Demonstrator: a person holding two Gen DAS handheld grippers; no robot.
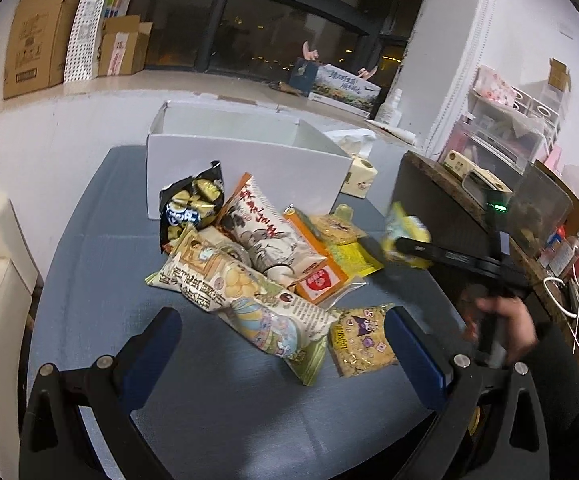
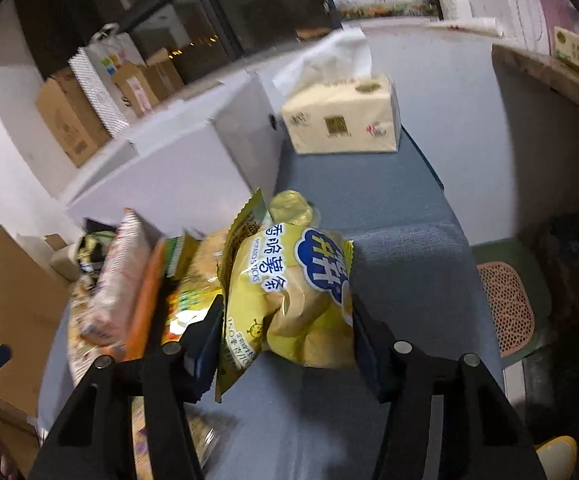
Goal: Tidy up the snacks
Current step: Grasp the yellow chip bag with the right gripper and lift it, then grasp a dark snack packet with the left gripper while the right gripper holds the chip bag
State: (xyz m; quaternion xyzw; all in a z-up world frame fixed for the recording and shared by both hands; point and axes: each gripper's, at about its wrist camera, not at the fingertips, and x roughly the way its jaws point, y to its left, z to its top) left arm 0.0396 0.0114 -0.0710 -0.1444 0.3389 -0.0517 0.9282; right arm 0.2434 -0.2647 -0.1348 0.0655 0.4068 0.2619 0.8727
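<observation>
Now the right tongs (image 2: pixel 285 344) are clamped on a yellow potato-stick bag (image 2: pixel 289 296), held above the desk (image 2: pixel 389 248) beside the snack pile (image 1: pixel 257 276). Left tongs (image 1: pixel 285 340) gape wide, holding nothing, near the white box (image 1: pixel 245 168).

The yellow potato-stick bag (image 1: pixel 405 240) is smeared by motion in the left wrist view, its print unreadable there. The white box (image 2: pixel 177 172) is blurred in the right wrist view, and its inside is hidden in both. The snack pile (image 2: pixel 129 292) is cut off behind the jaws. The lower packets of the pile are covered by the upper ones.
</observation>
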